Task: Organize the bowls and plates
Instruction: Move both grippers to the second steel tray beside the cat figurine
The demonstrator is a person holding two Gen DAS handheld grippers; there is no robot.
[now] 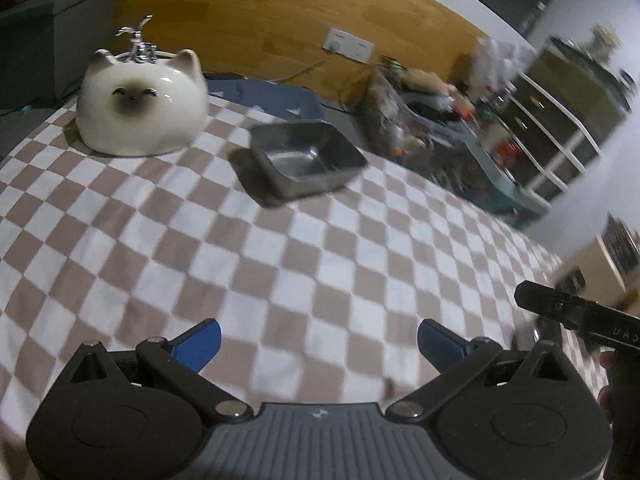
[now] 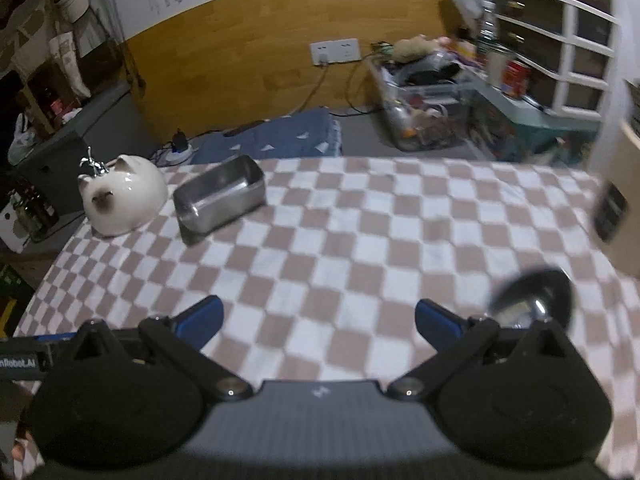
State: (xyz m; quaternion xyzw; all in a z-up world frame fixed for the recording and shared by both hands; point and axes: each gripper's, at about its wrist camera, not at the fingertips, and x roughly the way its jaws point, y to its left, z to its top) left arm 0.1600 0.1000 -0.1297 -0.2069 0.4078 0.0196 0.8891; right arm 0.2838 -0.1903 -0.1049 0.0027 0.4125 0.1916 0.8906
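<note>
Both claws spread; steel tray (image 1: 308,158) far ahead.

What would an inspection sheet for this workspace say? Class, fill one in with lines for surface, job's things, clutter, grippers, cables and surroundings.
Surface: checkered cloth, brown and white, covers the table.
Job's things: cat-shaped ceramic bowl, upside down at the far left; steel rectangular dish upright beside it, apart; dark round bowl, blurred, near the right gripper.
Clutter: nothing seen on the cloth besides these.
Grippers: left gripper open, empty; right gripper open, empty.
Cables: cord hangs from the wall socket.
Surroundings: wooden wall panel; clear bin of oddments; white shelf unit.
</note>
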